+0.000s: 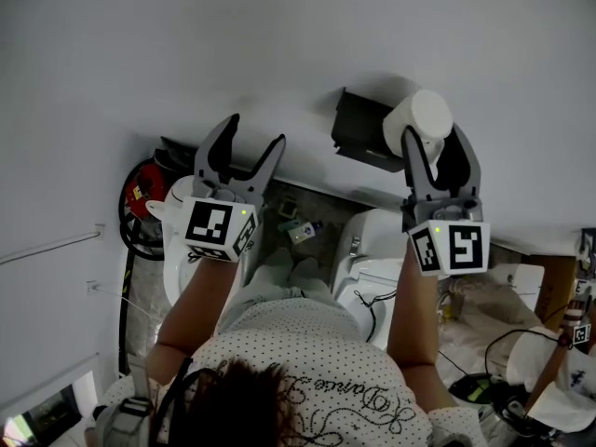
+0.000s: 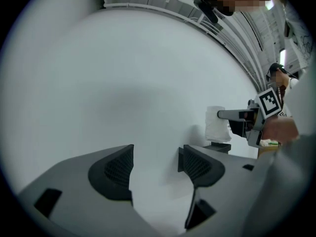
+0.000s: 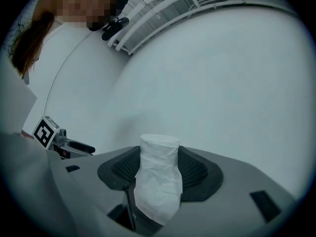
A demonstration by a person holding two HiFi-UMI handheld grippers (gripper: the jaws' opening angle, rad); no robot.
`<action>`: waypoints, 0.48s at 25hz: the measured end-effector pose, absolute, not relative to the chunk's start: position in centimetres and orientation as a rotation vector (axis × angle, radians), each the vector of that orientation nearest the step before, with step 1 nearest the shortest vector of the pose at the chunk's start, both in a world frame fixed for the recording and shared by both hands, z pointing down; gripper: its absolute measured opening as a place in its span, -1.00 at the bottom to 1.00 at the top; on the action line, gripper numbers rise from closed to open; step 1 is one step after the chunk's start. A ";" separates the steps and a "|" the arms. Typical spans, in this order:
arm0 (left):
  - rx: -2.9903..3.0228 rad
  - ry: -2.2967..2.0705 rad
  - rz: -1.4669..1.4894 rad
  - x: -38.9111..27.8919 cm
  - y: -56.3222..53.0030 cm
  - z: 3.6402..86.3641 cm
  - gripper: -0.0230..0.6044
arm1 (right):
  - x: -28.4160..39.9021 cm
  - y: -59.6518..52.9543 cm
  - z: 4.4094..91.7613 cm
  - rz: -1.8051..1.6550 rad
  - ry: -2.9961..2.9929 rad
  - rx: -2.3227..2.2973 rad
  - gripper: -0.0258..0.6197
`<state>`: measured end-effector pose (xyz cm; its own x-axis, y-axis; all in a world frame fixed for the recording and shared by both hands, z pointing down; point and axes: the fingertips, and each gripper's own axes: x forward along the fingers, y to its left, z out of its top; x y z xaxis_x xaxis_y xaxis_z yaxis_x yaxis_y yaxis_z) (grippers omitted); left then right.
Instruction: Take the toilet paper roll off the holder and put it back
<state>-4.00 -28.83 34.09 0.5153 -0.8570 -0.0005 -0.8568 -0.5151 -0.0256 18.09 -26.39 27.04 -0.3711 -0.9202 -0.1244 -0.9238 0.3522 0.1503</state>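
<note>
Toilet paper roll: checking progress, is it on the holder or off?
Cannot tell: the right hand-held gripper clamps the roll just above the black holder; contact isn't clear.

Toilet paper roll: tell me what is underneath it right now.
The black holder sits just below the toilet paper roll, on the white wall. The right tongs grip the roll. Whether roll and holder touch cannot be seen.

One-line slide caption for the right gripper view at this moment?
Crumpled white toilet paper roll clamped between the jaws of the right tool, against a plain white wall.
</note>
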 end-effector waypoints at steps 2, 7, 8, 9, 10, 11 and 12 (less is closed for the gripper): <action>-2.711 1.542 -0.008 -4.0 -28.9 33.9 0.04 | 18.2 -25.8 26.4 0.323 2.555 -1.749 -0.15; -2.687 1.555 0.018 -4.2 -28.9 33.3 0.05 | 18.4 -24.1 25.6 0.352 2.552 -1.742 -0.15; -2.685 1.552 0.020 -4.1 -28.9 33.2 0.06 | 18.4 -23.7 25.5 0.350 2.554 -1.740 -0.15; -2.685 1.548 0.020 -4.1 -28.8 33.1 0.07 | 18.5 -23.3 25.5 0.347 2.556 -1.739 -0.15; -2.684 1.544 0.021 -4.1 -28.8 33.0 0.07 | 18.6 -23.0 25.6 0.343 2.557 -1.738 -0.15; -2.684 1.542 0.022 -4.0 -28.8 33.0 0.07 | 18.6 -22.6 25.6 0.339 2.558 -1.737 -0.15; -2.684 1.543 0.024 -4.0 -28.7 33.0 0.08 | 18.7 -22.3 25.6 0.335 2.558 -1.735 -0.15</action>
